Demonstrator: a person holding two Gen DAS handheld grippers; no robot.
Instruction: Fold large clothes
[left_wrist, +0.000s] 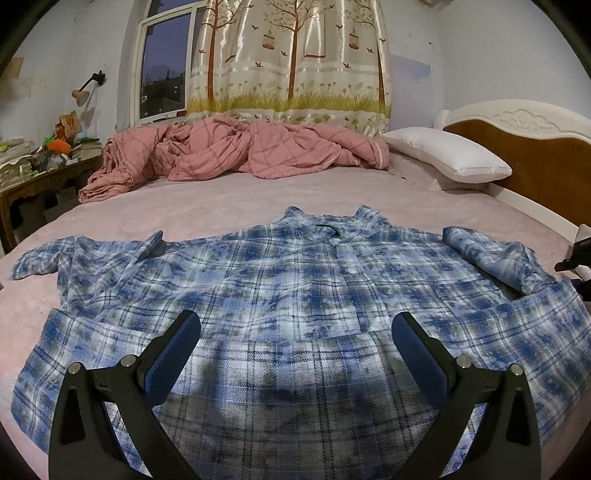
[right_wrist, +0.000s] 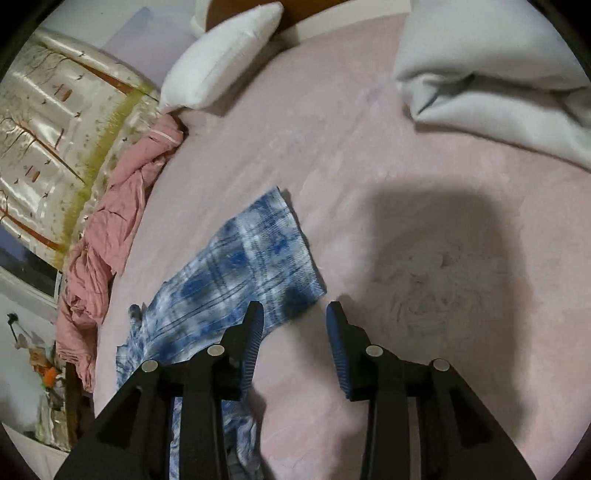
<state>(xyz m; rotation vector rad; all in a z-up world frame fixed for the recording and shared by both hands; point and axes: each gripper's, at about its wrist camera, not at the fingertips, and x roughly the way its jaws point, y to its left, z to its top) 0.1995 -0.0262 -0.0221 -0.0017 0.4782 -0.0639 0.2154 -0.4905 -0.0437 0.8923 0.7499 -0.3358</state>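
A large blue and white plaid shirt lies spread flat, front up, on the pink bed sheet, collar toward the far side. Both sleeves are folded in near the shoulders. My left gripper is open and empty, hovering over the shirt's lower middle. In the right wrist view, one plaid sleeve lies on the sheet, its cuff end just ahead and left of my right gripper. That gripper is open and empty, close above the sheet. Part of the right gripper shows at the right edge of the left wrist view.
A crumpled pink quilt lies along the far side of the bed. A white pillow rests by the headboard. A grey-white blanket lies at the top right. A cluttered side table stands at the left.
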